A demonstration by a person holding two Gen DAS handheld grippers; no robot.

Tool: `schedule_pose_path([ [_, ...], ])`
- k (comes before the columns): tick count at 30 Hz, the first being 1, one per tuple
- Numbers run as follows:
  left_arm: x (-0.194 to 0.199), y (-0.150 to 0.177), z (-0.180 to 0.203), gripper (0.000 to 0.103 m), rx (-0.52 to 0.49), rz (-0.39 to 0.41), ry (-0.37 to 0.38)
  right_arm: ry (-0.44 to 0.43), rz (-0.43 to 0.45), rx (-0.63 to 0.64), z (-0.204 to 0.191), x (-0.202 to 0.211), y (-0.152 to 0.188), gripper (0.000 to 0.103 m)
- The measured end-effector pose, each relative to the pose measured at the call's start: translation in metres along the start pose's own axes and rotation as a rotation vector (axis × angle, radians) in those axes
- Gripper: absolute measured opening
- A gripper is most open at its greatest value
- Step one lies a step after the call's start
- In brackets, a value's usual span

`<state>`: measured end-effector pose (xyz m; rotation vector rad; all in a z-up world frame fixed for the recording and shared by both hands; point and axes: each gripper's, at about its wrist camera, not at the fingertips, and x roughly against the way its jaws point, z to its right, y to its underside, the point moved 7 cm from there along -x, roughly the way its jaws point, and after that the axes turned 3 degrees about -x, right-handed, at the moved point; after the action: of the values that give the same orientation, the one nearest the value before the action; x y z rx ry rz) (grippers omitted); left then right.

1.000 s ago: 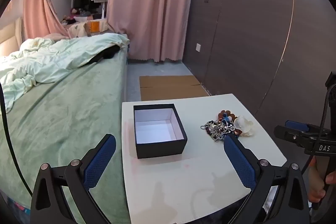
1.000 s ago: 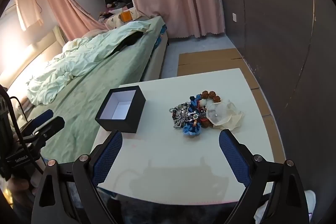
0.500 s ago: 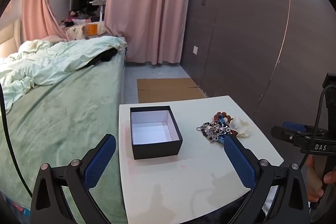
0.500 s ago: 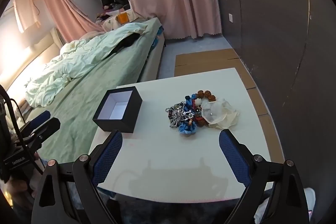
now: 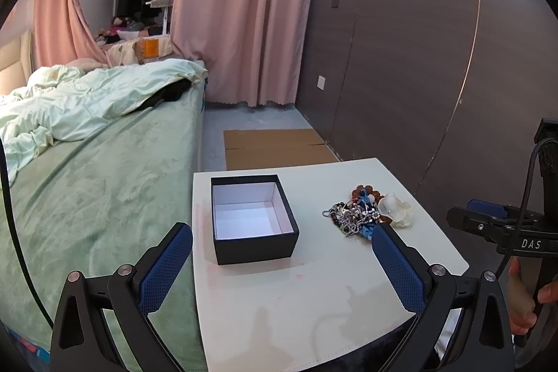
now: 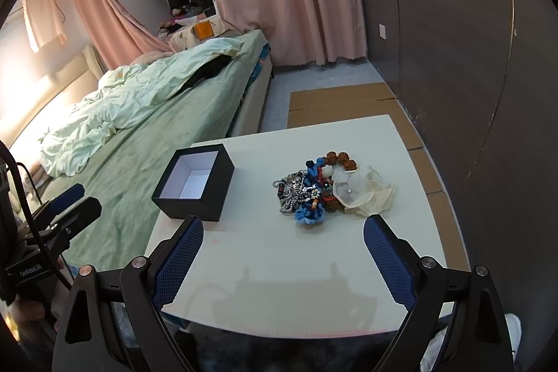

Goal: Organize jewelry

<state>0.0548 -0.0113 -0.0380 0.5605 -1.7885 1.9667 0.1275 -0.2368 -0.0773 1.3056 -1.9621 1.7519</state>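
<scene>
Above the table's [image 6: 314,285] near edge both the left gripper [image 5: 282,267] and right gripper [image 6: 284,258] hover spread and empty, nothing sorted yet; next, I judge, pinch one piece from the jewelry pile [image 6: 327,189] for the box [image 6: 195,180].

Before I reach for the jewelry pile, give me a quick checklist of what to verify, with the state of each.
1. Black box open and upright, white inside showing nothing in it: ok.
2. Jewelry pile on the white table, apart from the box: ok.
3. Right gripper jaws wide open, nothing between them: ok.
4. Left gripper jaws wide open, nothing held: ok.
5. Bare table between the right gripper and the pile: ok.
6. Pieces loose enough to lift one at a time: cannot tell; the chains, beads and the cream fabric flower overlap in one heap.
</scene>
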Motion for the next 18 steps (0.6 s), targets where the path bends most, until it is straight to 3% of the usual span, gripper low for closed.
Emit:
schedule_pose_path([
  [18, -0.0030, 0.0004, 0.0007, 0.102, -0.002, -0.001, -0.002, 0.008, 0.001, -0.002, 0.0008, -0.0019, -0.0012, 0.094],
])
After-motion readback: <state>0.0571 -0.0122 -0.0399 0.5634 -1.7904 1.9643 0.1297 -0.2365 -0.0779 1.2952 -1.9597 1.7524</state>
